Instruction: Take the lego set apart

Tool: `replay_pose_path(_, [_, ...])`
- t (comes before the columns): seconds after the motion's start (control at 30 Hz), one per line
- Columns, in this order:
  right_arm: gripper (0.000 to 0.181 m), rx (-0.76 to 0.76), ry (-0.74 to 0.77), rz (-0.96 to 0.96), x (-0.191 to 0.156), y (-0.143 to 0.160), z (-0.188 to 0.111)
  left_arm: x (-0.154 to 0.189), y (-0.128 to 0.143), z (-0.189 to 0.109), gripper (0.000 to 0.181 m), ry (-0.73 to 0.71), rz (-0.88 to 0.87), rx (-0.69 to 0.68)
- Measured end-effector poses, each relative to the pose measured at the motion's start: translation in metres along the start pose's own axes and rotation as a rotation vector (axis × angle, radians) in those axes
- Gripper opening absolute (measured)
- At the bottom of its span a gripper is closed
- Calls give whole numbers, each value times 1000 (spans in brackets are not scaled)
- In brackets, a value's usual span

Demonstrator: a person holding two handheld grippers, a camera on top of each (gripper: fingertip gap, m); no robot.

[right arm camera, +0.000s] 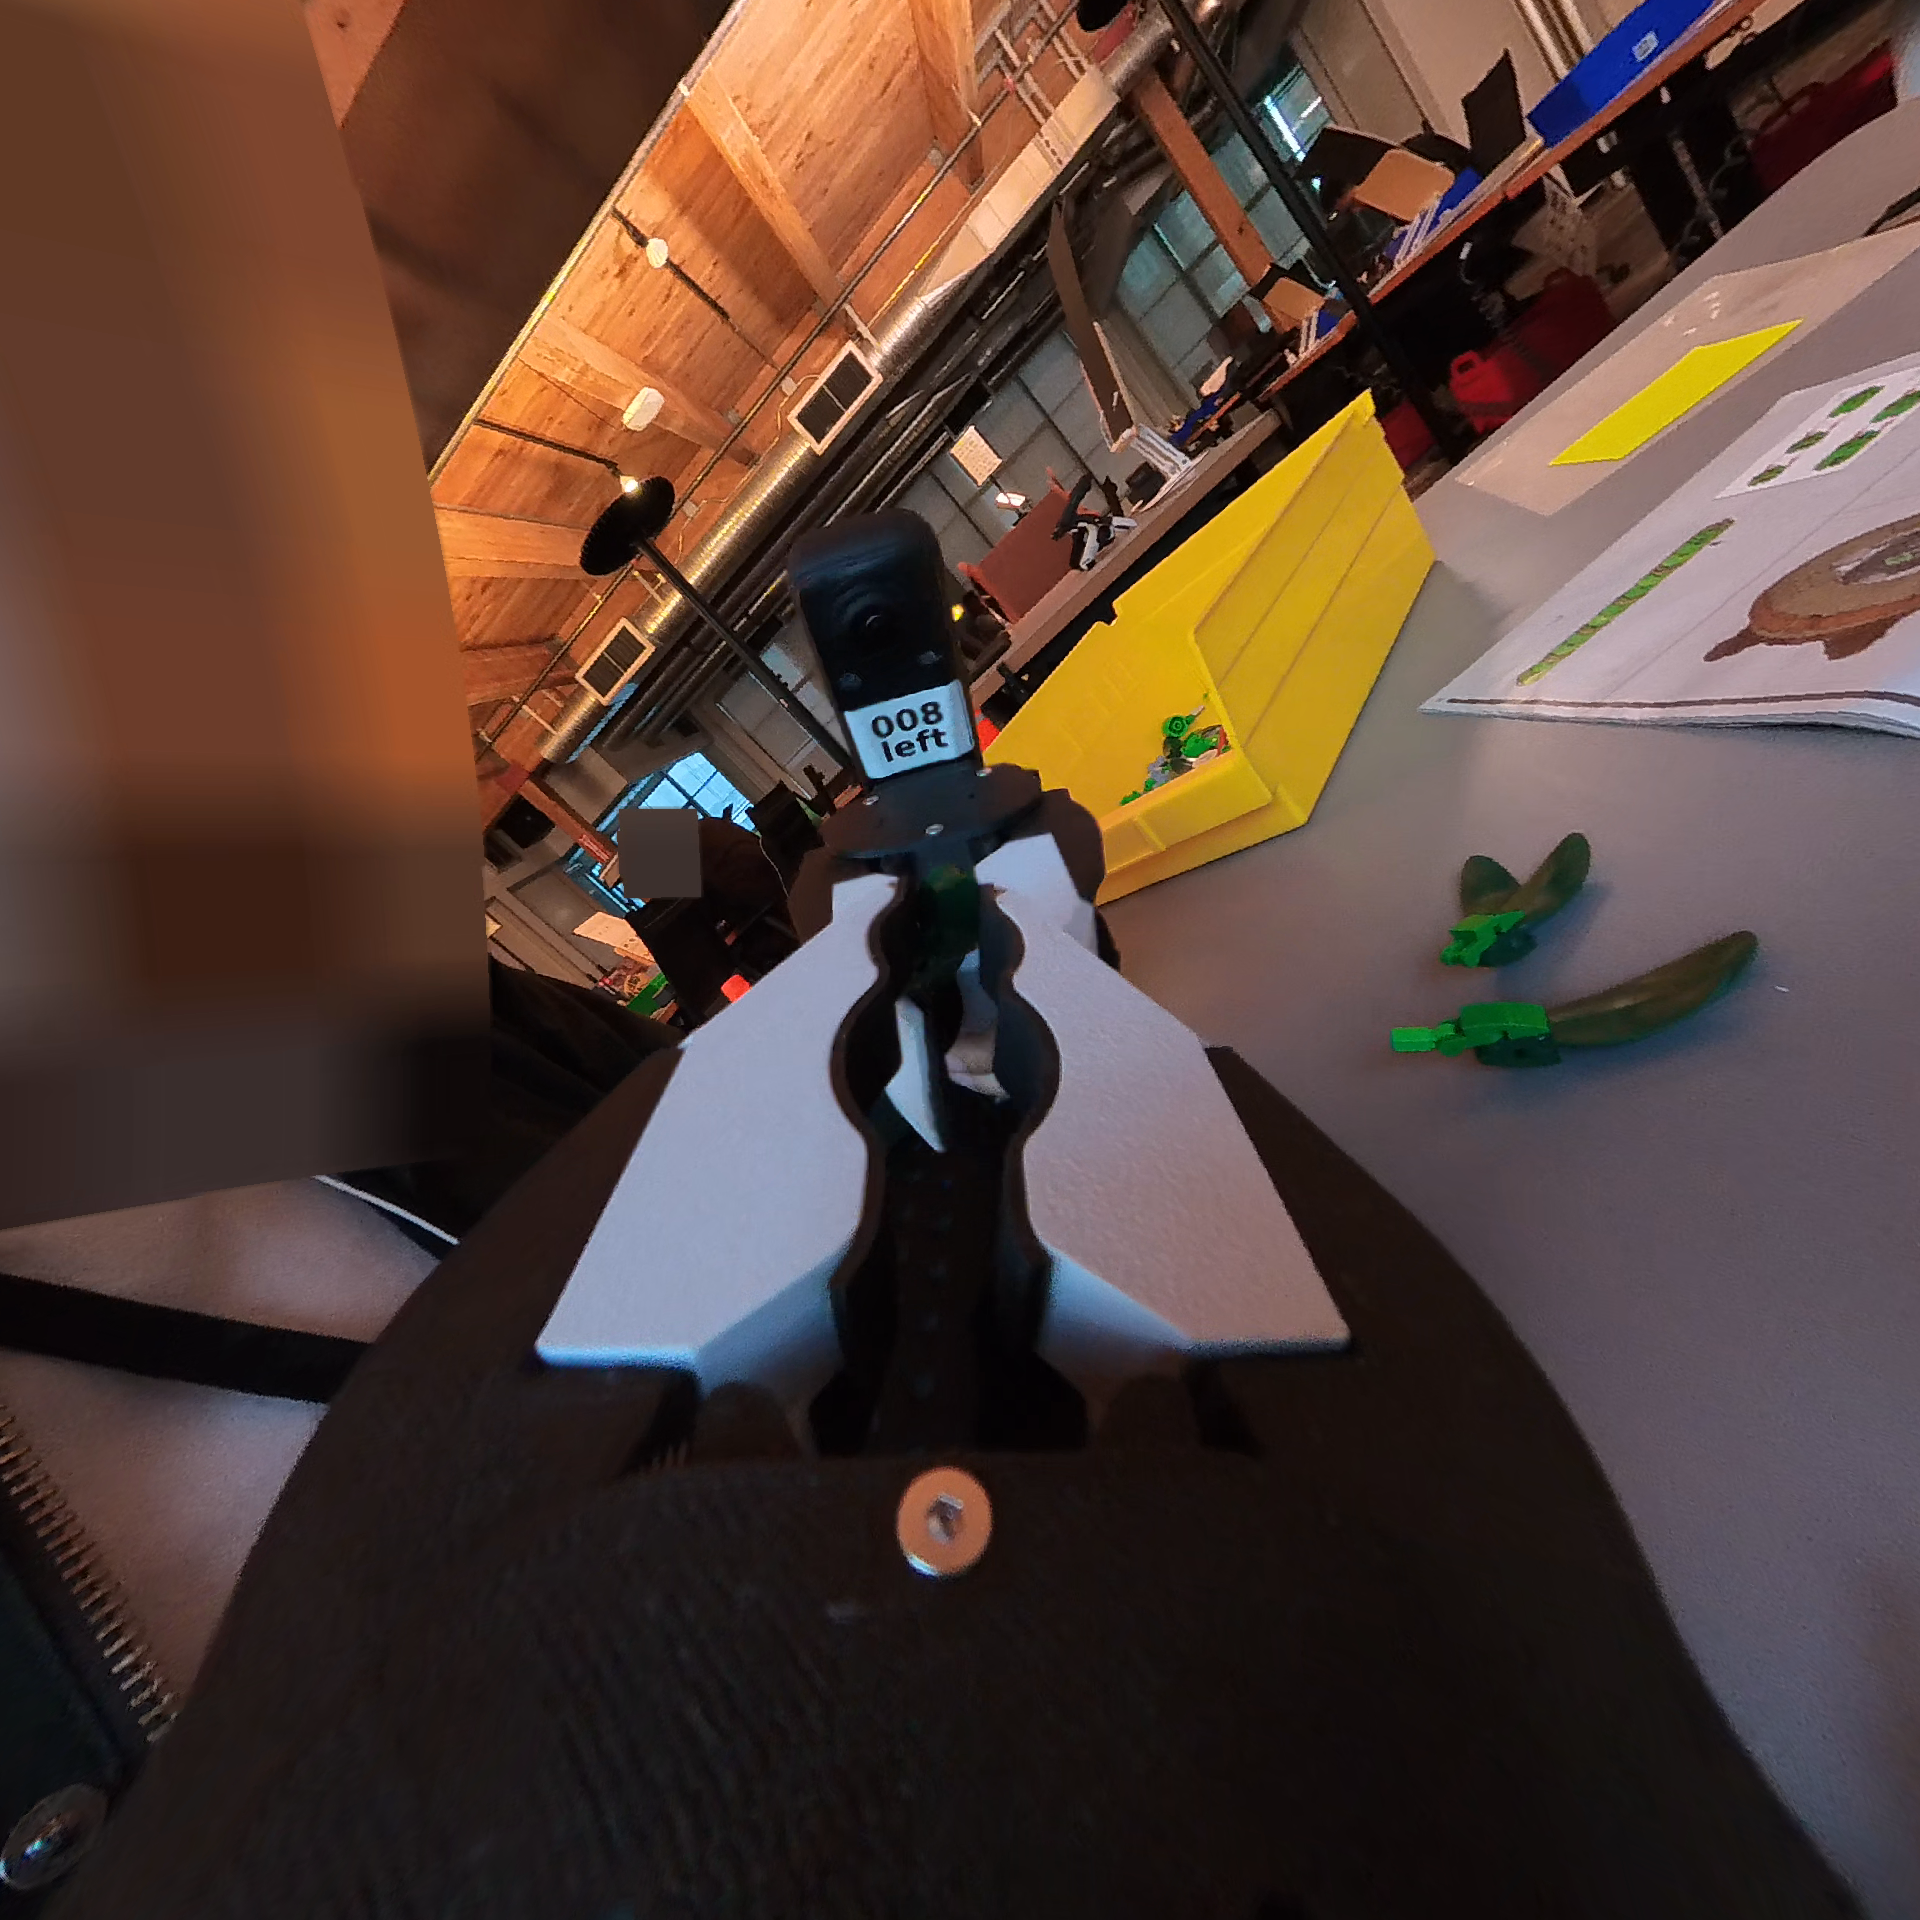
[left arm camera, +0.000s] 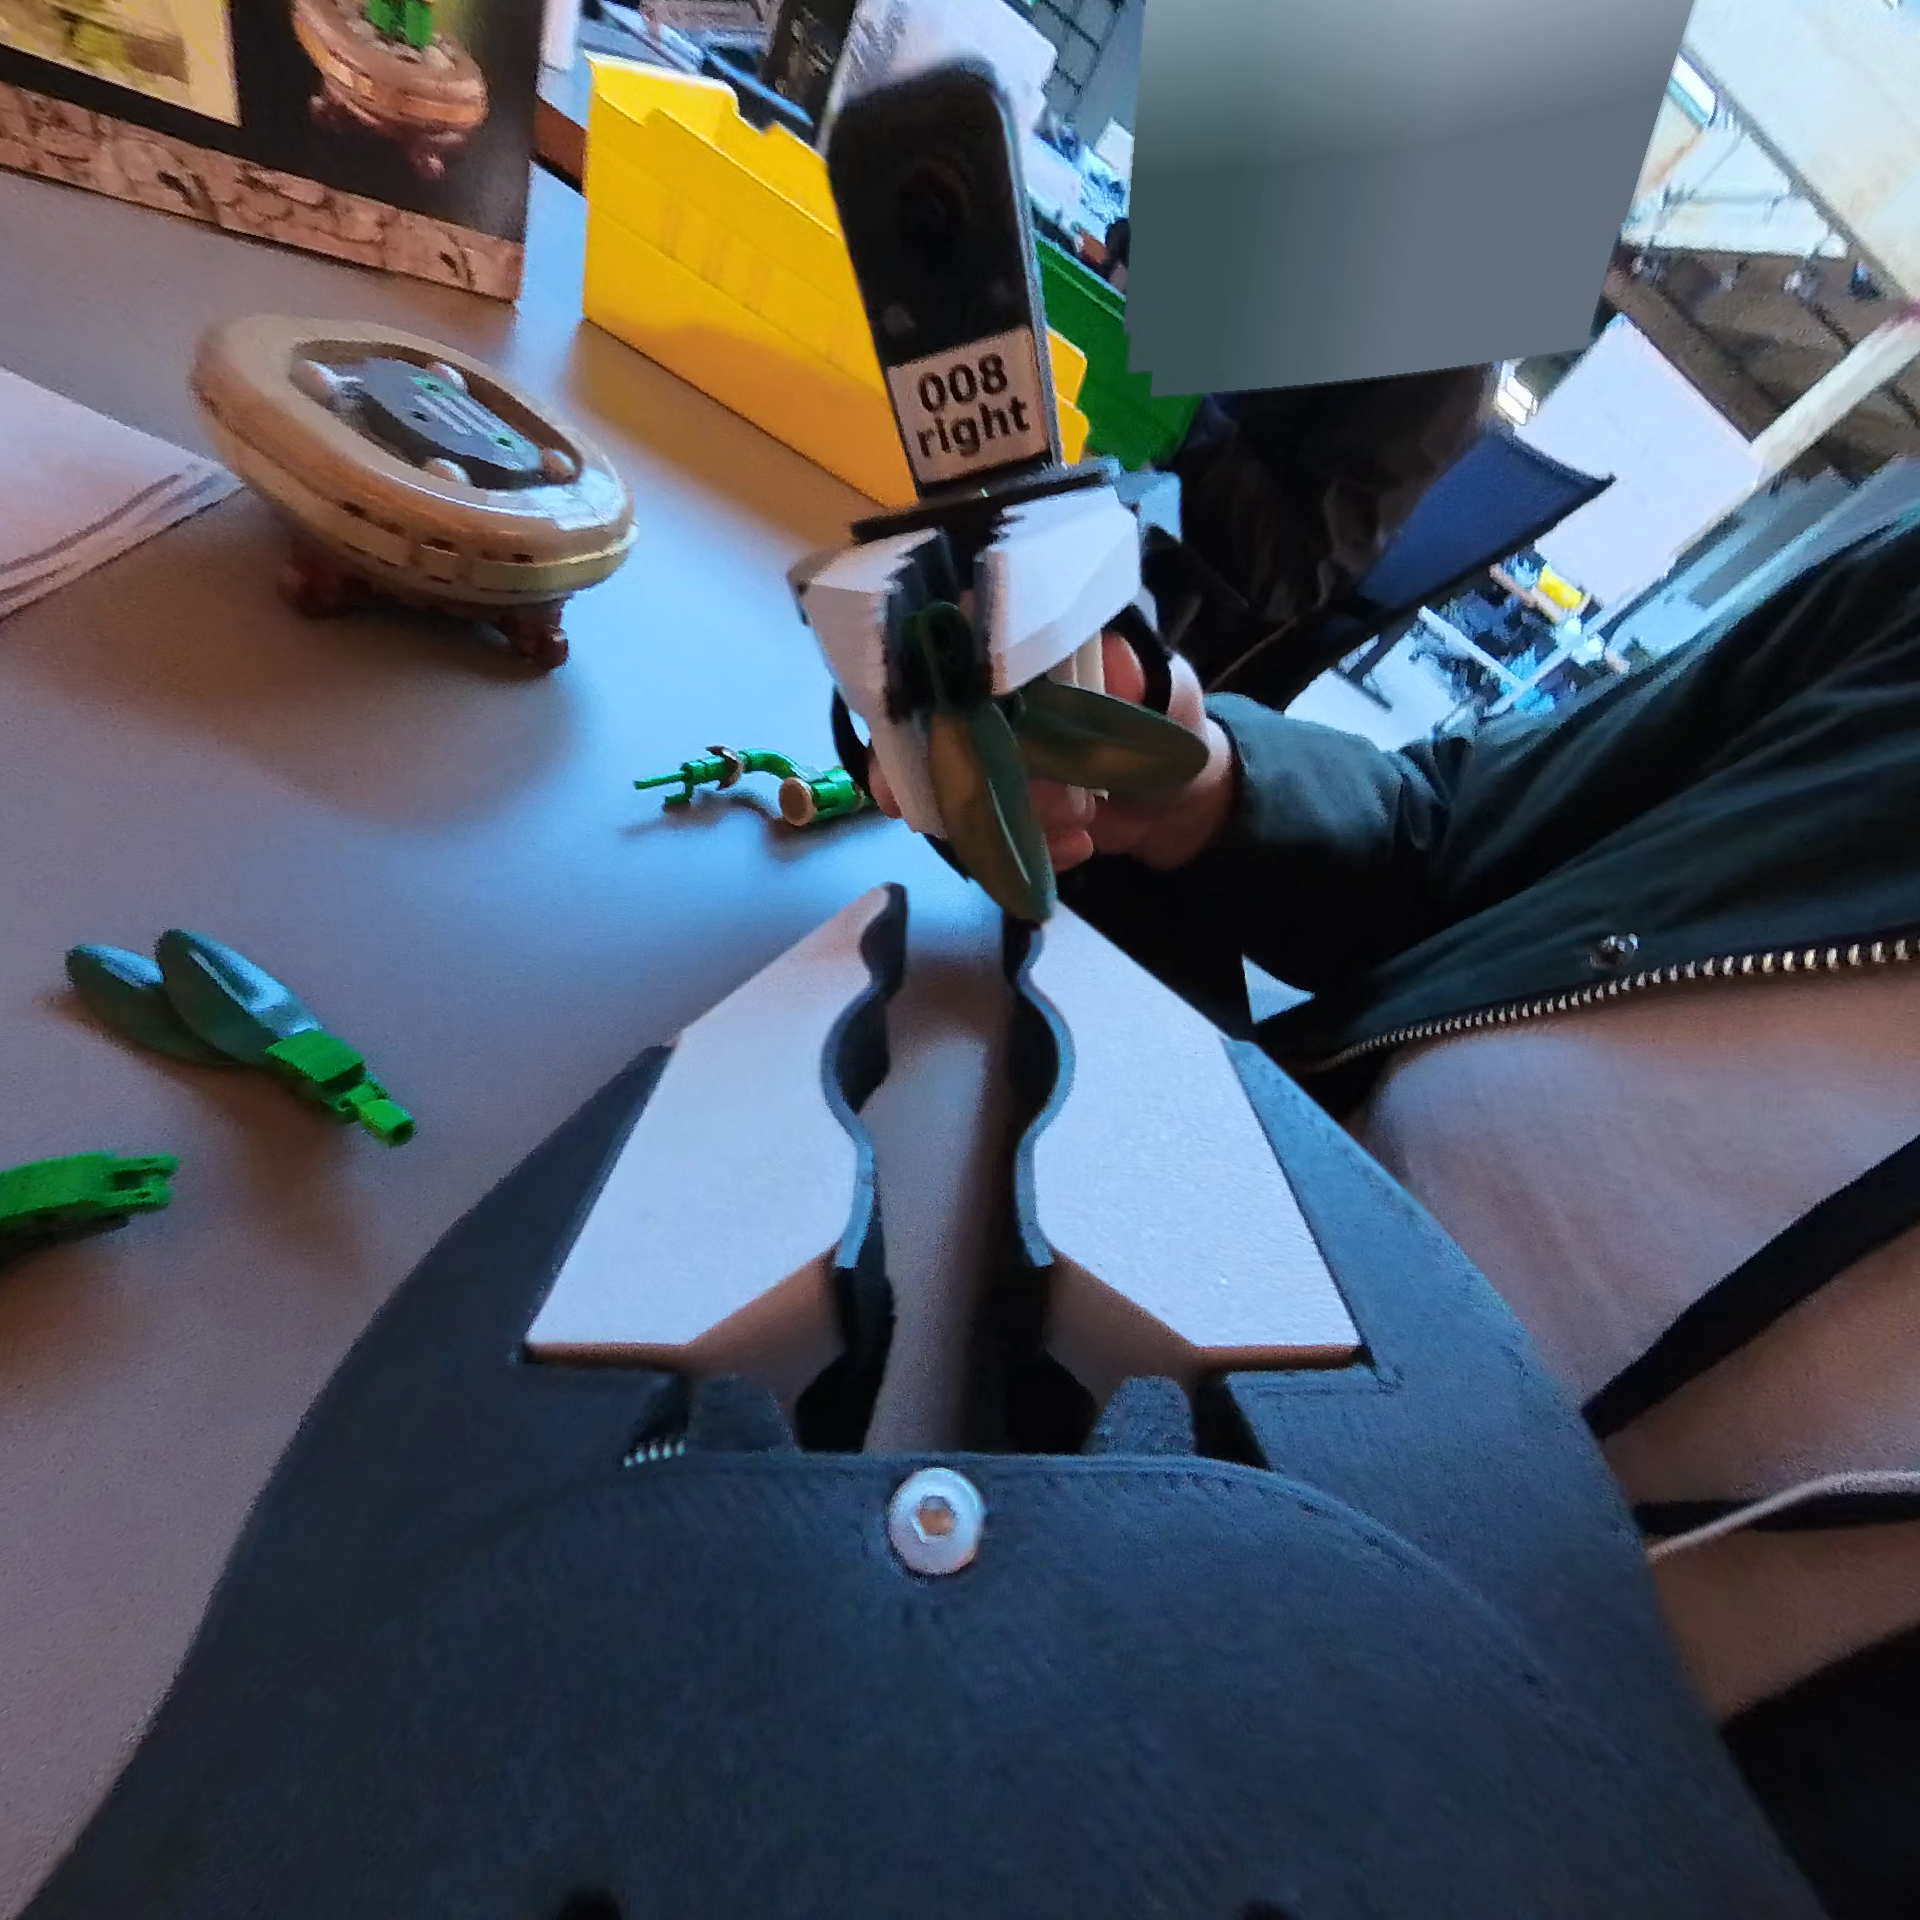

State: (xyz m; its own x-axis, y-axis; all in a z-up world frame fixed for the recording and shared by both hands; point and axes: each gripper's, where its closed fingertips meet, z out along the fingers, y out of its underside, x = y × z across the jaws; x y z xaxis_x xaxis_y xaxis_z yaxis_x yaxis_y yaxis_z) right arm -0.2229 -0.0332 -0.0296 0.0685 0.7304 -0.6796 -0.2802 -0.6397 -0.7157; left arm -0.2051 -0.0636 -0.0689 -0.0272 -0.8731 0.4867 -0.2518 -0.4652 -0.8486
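Right gripper (left arm camera: pixel 940 665) is clamped on a leaf cluster (left arm camera: pixel 997 790) in mid-air; left gripper (left arm camera: pixel 961 935) sits slightly open, one fingertip touching a leaf tip. Looks roughly halfway; pot base (left arm camera: pixel 416 478), stem (left arm camera: pixel 758 784) and leaf pairs (left arm camera: pixel 234 1023) lie loose on the table (left arm camera: pixel 468 883).

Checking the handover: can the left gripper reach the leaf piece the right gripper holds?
Probably yes: the leaf piece hangs from the right gripper, its tip at the open left gripper, nothing between.

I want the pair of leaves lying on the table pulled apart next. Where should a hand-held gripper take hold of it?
Grip the bright green stem block at the narrow end of the leaf pair, coming from above. The block looks squarish and flat-sided, while the dark blades are smooth, tapered and overlapping, so they would probably slip.
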Motion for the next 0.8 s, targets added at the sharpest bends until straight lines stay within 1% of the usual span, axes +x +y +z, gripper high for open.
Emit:
replay_pose_path(0.07, [10,19,2,19,2,-3,-1,-3,-5,-3,29,3,-42,37])
replay_pose_path(0.2, [10,57,-12,69,5,-8,-5,4,-10,-5,30,62,-82,68])
replay_pose_path(0.27, [10,73,-47,107,2,-11,-6,8,-13,-5,28,95,-95,88])
replay_pose_path(0.37, [10,93,-106,135,-5,-15,-7,15,-20,-7,23,187,-173,129])
replay_pose_path(0.4, [10,92,-117,131,-8,-15,-7,18,-22,-9,23,233,-209,146])
replay_pose_path(0.47, [10,79,-130,118,-11,-12,-5,30,-34,-18,19,374,-298,213])
replay_pose_path(0.53, [9,79,-161,99,-18,-12,-4,31,-40,-24,18,434,-355,248])
replay_pose_path(0.6, [10,56,-163,66,-20,-9,-2,29,-41,-25,16,433,-366,253])
replay_pose_path(0.67, [10,32,-168,29,-24,-4,0,27,-38,-24,4,422,-370,242])
replay_pose_path(0.7, [10,24,-163,16,-24,-3,2,25,-35,-22,2,419,-377,225])
replay_pose_path(0.8, [12,27,-135,-5,-20,-3,3,22,-33,-22,0,411,-398,215])
